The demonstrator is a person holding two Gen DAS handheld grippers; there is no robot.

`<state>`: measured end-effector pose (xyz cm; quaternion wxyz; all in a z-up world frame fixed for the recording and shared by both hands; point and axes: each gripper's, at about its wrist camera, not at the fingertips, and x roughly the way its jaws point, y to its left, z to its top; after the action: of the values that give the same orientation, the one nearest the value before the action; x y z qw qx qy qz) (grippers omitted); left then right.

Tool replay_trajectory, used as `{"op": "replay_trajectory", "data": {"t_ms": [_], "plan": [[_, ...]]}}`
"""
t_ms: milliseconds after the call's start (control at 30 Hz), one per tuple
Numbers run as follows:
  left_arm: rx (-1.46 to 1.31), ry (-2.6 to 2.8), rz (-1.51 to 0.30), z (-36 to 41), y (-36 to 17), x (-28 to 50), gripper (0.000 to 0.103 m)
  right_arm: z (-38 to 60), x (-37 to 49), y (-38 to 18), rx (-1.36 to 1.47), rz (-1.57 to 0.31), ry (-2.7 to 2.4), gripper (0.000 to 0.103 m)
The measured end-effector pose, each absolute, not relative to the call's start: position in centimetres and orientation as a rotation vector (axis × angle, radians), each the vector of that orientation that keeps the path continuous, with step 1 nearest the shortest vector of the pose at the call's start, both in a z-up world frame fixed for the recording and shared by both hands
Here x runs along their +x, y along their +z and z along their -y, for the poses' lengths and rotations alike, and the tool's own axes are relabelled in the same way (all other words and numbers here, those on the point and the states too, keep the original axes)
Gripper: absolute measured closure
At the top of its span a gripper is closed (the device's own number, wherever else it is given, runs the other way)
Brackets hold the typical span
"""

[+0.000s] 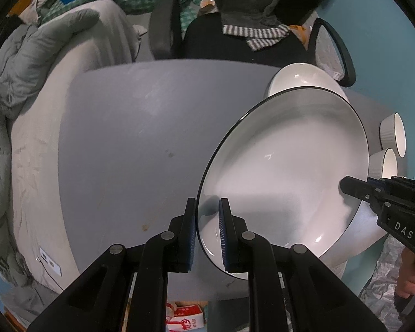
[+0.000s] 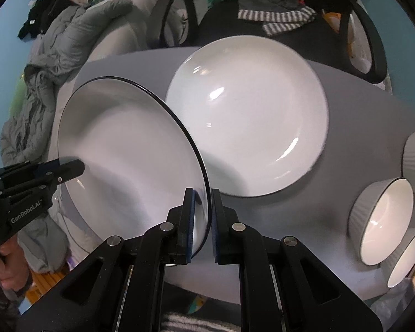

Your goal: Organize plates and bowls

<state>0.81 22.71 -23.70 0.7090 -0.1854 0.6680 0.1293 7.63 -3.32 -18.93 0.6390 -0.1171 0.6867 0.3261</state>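
1. Held plate (image 2: 130, 152): one white plate with a black rim, tilted and being carried clear of the bench (image 1: 130, 144), between the two grippers.
2. Left gripper (image 1: 207, 229): its fingers are clamping the plate's left edge, rim running between the blue pads.
3. Right gripper (image 2: 202, 221): its fingers are gripping the opposite, right edge of the same plate; in the left wrist view this gripper is showing at the plate's right rim.
4. Second plate (image 2: 249, 116): one white plate lying flat on the grey bench, just right of and beyond the held plate, whose right rim is overlapping it in view. Judgement: this is the likely stacking spot, and the coming move is turning on shifting the held plate rightward and farther, then levelling it; the right hand is the nearer one.
5. Ribbed bowls (image 2: 381, 221): three counted in the right wrist view, grouped at the bench's right edge, well apart from the fingers.
6. Count: two plates, three bowls, two grippers.
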Motion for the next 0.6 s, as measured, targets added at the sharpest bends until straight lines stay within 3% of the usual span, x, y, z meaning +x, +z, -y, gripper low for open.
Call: {"op": "replay_trajectory", "data": {"t_ms": [600], "plan": [[-0.376,0.261,-1.504,-19.3,-24.1,8.6,0.089,6.7,14.1,-18.5,-0.257,-1.568,0.686,0.092]]}}
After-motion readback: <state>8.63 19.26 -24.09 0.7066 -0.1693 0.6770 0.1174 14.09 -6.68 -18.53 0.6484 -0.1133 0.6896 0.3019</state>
